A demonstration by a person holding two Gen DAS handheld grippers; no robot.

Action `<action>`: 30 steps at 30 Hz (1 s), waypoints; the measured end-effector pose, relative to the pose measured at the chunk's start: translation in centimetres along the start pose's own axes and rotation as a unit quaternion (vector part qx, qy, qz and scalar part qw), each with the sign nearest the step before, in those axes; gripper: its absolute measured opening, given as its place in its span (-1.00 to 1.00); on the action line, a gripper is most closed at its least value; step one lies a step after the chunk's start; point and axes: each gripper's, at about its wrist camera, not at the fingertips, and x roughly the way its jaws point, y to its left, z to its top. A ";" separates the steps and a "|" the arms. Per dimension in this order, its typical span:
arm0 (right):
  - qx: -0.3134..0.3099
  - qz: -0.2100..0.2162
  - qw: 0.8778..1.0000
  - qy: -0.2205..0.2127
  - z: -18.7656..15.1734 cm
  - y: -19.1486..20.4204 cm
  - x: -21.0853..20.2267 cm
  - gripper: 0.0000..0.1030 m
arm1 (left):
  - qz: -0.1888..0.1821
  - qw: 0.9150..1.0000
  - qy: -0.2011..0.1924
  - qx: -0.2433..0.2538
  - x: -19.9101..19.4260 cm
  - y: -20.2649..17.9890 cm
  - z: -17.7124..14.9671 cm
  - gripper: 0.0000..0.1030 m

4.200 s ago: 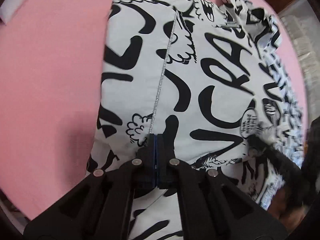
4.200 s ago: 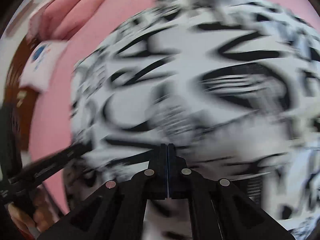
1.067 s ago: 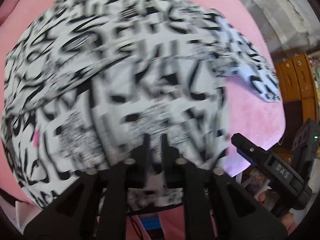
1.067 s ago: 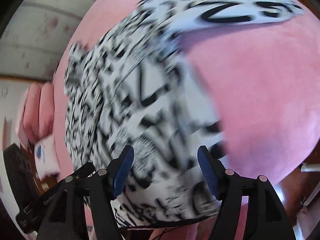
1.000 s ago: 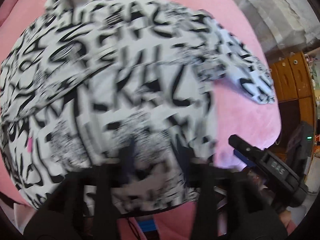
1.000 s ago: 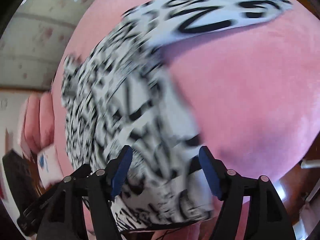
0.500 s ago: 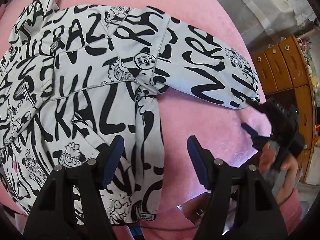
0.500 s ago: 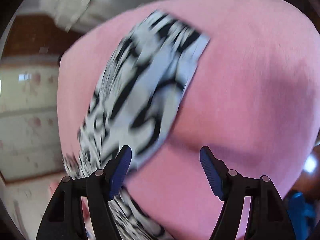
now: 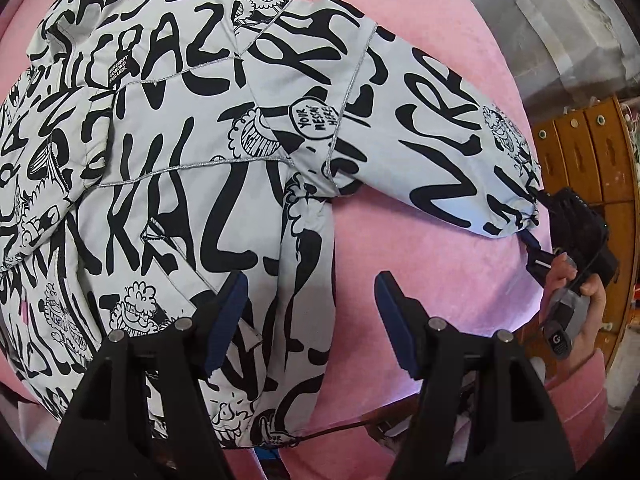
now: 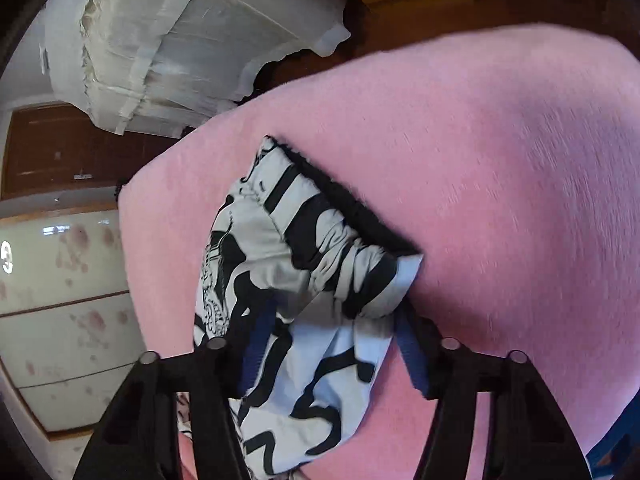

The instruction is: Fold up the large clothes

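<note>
- Left wrist view: my left gripper (image 9: 310,322) is hanging with its jaws spread wide, gripping nothing. The jacket (image 9: 168,168), white with black graffiti lettering, is lying spread over the pink bedcover (image 9: 420,208), filling the frame from 9 o'clock round to 1 o'clock.
- The jacket's side edge is running down between my jaws; my left finger is sitting over the printed fabric, my right one over bare pink cover.
- The sleeve (image 9: 448,148) is stretching out toward 3 o'clock, its cuff reaching my right gripper (image 9: 534,240), which my right hand (image 9: 580,300) is holding at the bed's edge. A wooden drawer cabinet (image 9: 588,152) is standing behind it.
- Right wrist view: my right gripper (image 10: 332,344) is standing with its jaws parted, and the gathered, black-lined cuff (image 10: 320,248) is lying between them and beyond, toward 12 o'clock. The blue pads (image 10: 258,346) are flanking the fabric; I cannot tell whether they are touching it.
- A plastic-wrapped bundle (image 10: 168,40) is sitting at 11 o'clock beyond the bed.
</note>
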 end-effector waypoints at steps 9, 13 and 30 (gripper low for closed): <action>-0.078 0.020 0.993 -0.084 -1.6 5.1 -2.8 -0.67 | 0.008 1.000 -0.016 -0.009 -0.7 0.9 -0.4 0.22; -0.107 0.036 0.986 -0.120 -3.7 7.5 -5.3 -0.70 | 0.002 0.999 -0.030 -0.017 -1.8 2.7 -0.7 0.21; -0.376 0.139 0.896 -0.190 -22.6 22.9 -12.9 -0.71 | -0.017 0.991 -0.089 -0.095 -7.4 17.6 -3.4 0.22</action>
